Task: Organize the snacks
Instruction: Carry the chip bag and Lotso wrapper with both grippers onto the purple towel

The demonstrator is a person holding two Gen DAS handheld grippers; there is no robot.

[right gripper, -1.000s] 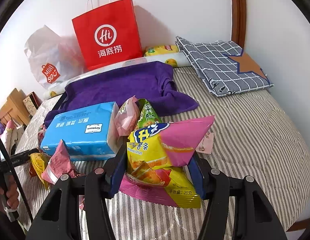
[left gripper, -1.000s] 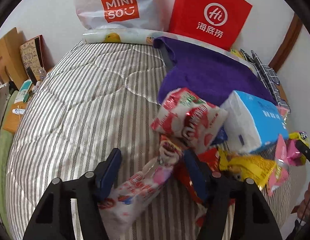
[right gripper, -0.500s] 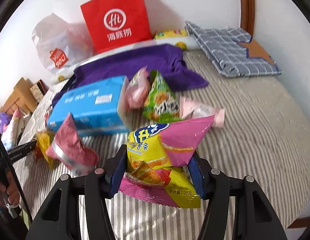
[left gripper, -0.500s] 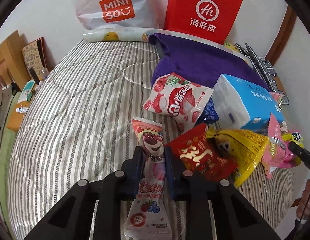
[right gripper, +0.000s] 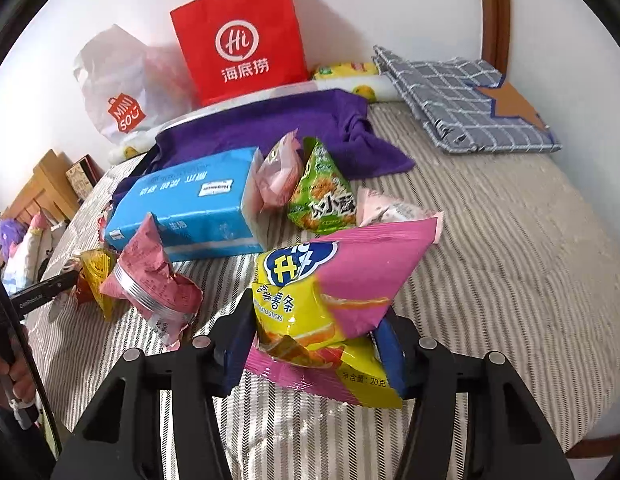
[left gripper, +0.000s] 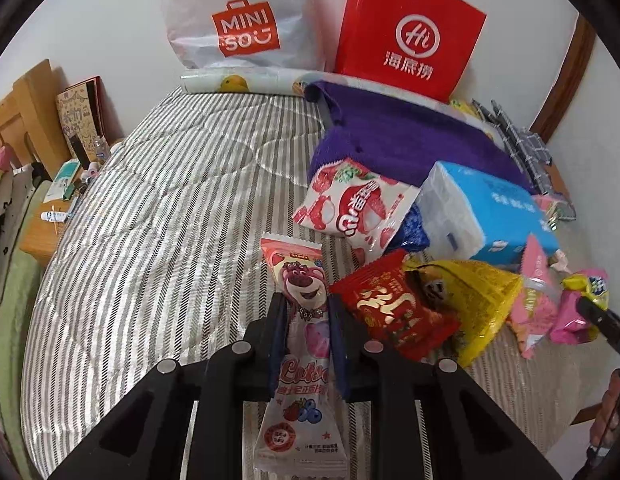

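On the striped bed (left gripper: pixel 158 216), the left tool (left gripper: pixel 307 332) was clenched on a long pink bear-print snack packet (left gripper: pixel 304 344), just left of the red snack packet (left gripper: pixel 389 312) and well in front of the blue tissue pack (left gripper: pixel 489 208). The right tool (right gripper: pixel 313 344), its jaws closing, gripped a pink-and-yellow potato-stick bag (right gripper: pixel 329 292), held just in front of that tissue pack (right gripper: pixel 190 204) and near the green snack bag (right gripper: pixel 323 192).

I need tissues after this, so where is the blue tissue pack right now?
In the right wrist view the blue plastic-wrapped tissue pack lies left of centre on the striped bed cover, in front of the purple towel, a pale pink snack bag against its right end.
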